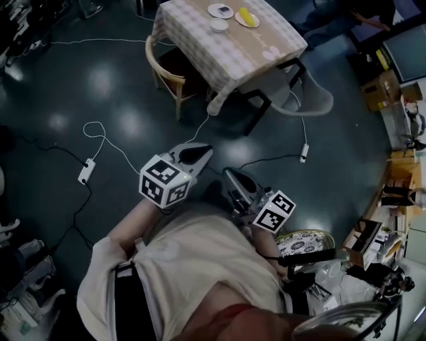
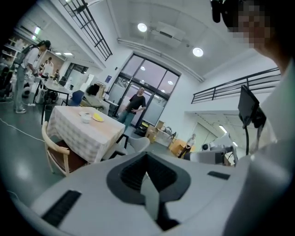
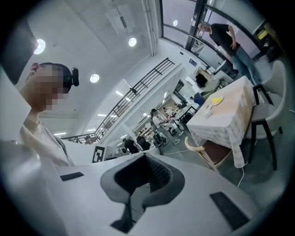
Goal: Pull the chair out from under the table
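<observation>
Standing well back from the desk (image 1: 200,46), the person carries both hand-held grippers low in front of the body. Left hand-held gripper (image 1: 198,154): jaws pressed together, nothing between them. Right hand-held gripper (image 1: 233,178): same, jaws together, empty. Both are well apart from any chair.

Task thing: the wooden chair (image 1: 164,66) is at the desk's left side, far from the person. Its seat is pushed in under the hanging checked tablecloth (image 1: 229,70) and its curved back rail sticks out to the left. A grey shell chair (image 1: 313,96) on black legs stands at the desk's right corner, also partly tucked in. Which of the two the task means cannot be told; the wooden one looks more fully under.

Handling, judged: the wooden frame is stiff, not fragile, probably of moderate weight. It should slide on the glossy dark floor (image 1: 100,80) rather than need lifting. Best hold is the curved top rail of the back, one hand-held gripper on each side of the bend; the jaws must open first. The rail is rounded and smooth, so the pads could slip. Pull level and straight away from the desk. Risks: the cloth hem drags with the seat and shifts the plates (image 1: 221,10) on top; a white cable (image 1: 100,133) lies on the floor near the chair legs.

Writing: none legible. The marker cubes (image 1: 165,181) carry black-and-white squares, no letters. Print on the cardboard boxes (image 1: 381,90) at far right is too small to read.
</observation>
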Demonstrator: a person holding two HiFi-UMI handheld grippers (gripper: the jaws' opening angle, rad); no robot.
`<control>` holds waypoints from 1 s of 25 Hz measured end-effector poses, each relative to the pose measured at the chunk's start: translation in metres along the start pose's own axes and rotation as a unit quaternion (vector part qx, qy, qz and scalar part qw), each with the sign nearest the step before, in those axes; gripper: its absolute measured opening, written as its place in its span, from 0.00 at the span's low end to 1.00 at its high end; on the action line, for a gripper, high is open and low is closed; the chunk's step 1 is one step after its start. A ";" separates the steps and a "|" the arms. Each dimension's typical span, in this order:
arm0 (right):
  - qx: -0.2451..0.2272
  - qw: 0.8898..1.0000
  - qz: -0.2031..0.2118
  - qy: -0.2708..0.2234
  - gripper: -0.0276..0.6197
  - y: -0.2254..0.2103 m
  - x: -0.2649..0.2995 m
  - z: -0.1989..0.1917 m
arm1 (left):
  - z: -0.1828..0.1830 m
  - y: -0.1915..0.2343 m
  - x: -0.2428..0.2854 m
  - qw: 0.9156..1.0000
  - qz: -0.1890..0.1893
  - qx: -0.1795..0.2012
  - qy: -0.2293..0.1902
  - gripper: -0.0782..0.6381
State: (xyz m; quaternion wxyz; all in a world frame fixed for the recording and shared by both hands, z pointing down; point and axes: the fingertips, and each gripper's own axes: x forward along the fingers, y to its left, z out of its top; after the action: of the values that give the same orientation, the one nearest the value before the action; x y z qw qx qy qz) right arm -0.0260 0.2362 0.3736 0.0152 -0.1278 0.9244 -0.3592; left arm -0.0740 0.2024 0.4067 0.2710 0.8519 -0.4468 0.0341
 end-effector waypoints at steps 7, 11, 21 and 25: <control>0.000 0.998 0.059 0.020 0.06 -0.017 0.029 0.016 | 0.002 0.035 -0.005 0.996 0.077 -0.028 -0.020 0.11; 0.016 0.996 0.083 0.038 0.06 -0.036 0.035 0.032 | 0.017 0.045 0.008 0.993 0.108 -0.034 -0.031 0.11; 0.021 0.993 0.105 0.051 0.06 -0.084 0.028 0.088 | 0.050 0.043 0.053 0.988 0.146 -0.037 -0.038 0.11; 0.032 0.992 0.112 0.054 0.06 -0.106 0.013 0.102 | 0.048 0.036 0.082 0.986 0.161 -0.043 -0.027 0.11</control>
State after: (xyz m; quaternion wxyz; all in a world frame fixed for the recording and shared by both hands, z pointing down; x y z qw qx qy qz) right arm -0.0022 0.0906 0.3696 0.0097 -0.0039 0.9203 -0.3911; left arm -0.0617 0.1018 0.4054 0.2862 0.7573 -0.5859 0.0354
